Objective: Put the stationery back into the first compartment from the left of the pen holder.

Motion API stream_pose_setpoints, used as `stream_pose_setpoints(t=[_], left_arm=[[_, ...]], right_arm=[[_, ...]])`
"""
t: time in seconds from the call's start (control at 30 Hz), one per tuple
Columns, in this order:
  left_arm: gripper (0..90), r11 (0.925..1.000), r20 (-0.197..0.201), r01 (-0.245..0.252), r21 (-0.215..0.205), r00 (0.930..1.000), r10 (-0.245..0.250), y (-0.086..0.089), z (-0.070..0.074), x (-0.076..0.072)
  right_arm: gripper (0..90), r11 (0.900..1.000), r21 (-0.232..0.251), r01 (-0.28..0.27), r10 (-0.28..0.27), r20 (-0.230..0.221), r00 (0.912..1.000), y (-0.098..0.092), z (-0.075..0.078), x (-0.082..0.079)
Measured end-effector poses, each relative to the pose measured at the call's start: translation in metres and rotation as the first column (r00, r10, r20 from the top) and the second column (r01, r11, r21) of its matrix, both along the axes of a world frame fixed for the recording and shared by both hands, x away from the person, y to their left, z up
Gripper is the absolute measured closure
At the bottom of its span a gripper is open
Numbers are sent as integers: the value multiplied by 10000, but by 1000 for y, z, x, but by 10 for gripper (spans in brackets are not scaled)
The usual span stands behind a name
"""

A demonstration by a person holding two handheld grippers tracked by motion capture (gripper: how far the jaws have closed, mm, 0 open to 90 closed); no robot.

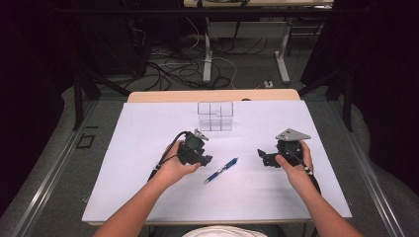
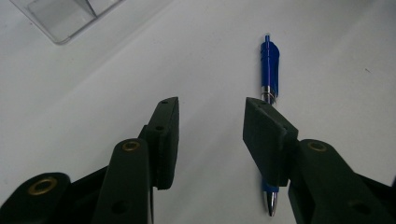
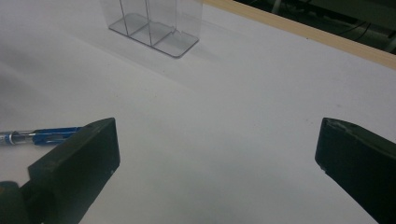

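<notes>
- Two grippers are held over a white table sheet (image 1: 148, 197); a blue pen (image 1: 221, 170) lies between them.
- Left gripper (image 2: 211, 135) stands narrowed beside the pen, pads not pressing; right gripper (image 3: 217, 154) is spread wide.
- Cables (image 1: 173, 69) are strewn on the floor behind.

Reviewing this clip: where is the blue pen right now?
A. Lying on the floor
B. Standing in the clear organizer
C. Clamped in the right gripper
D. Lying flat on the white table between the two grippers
D: the pen lies flat on the white table, between the left gripper and the right gripper, apart from the clear organizer; no jaws grip it.
</notes>
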State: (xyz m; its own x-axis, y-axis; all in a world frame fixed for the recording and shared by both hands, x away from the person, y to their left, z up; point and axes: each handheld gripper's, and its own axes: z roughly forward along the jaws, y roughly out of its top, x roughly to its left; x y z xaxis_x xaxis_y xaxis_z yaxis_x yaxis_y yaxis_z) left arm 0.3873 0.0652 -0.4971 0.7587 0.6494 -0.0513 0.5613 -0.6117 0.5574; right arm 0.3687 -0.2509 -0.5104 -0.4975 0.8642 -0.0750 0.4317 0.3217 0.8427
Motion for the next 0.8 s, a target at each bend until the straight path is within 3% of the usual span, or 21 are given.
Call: stream_pose_setpoints(t=[0.43,0.8], left_arm=[[612,9966,-689,406,711,9970,-357,-22,-14,-1],[623,9957,-991,539,748,9940,-463,-33,-21,-3]], right_arm=[[0,10000,-9,17,-17,-114,9999,-1,-1,1],[0,10000,12,-64,64,-148,9999,-2,-2,1]])
